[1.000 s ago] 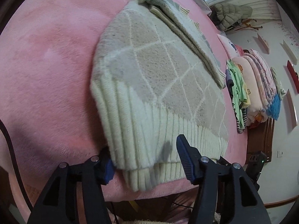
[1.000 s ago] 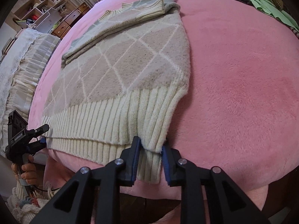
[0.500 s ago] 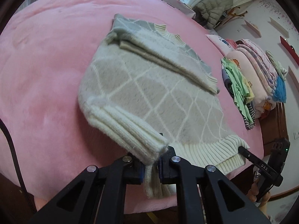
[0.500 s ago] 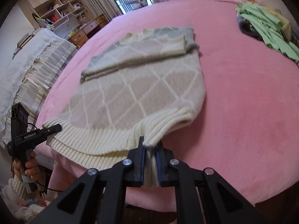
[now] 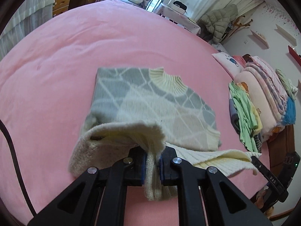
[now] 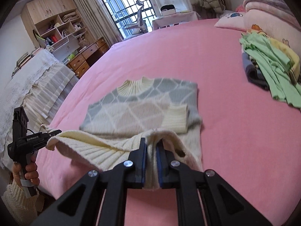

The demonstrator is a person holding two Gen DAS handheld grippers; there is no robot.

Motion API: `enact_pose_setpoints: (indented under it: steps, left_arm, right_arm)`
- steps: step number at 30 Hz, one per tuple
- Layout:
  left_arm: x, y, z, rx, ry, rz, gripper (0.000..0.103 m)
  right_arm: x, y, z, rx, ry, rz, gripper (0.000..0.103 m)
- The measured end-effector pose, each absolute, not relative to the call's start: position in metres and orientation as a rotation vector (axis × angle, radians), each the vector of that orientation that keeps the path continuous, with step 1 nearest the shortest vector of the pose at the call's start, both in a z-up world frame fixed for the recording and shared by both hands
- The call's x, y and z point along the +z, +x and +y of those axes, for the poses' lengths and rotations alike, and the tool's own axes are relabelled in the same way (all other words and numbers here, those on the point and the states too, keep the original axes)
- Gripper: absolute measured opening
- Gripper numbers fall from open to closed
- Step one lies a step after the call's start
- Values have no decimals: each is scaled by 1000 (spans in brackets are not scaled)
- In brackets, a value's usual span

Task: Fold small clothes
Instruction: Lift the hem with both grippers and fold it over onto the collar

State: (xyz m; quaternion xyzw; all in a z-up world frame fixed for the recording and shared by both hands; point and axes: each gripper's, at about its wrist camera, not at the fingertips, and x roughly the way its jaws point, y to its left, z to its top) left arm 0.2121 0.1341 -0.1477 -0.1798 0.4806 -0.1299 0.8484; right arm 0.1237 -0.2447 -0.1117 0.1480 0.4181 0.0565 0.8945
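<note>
Sweater: fuzzy, brushed knit in the body, cream ribbed knit at hem and collar. Bed cover: pink plush fleece, soft and matt. My left hand-held gripper and right hand-held gripper: matt black plastic, blue rubbery pads, shiny metal rivets. Drawers: varnished wood.

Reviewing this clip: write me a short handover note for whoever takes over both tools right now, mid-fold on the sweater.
Left tool: shut on one corner of the sweater's ribbed hem.
Right tool: its jaws have just been closing, now shut on the other hem corner.
Sweater: lies on the pink bed cover, collar at the far end, one sleeve cuff folded across the body. The hem is off the bed, stretched between the two tools.
Done: sleeve folded in, both hem corners gripped.
Left: probably carry the hem toward the collar, lay it down, release, smooth. A pile of other clothes lies at the right of the bed.
</note>
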Motion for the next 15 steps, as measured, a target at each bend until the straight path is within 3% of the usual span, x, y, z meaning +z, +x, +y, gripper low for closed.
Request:
enact_pose_setpoints:
  steps: [15]
  left_arm:
    - [-164,374,106,-165,-271,1032,9]
  right_arm:
    - [-129,306,-249,-7,251,875,8]
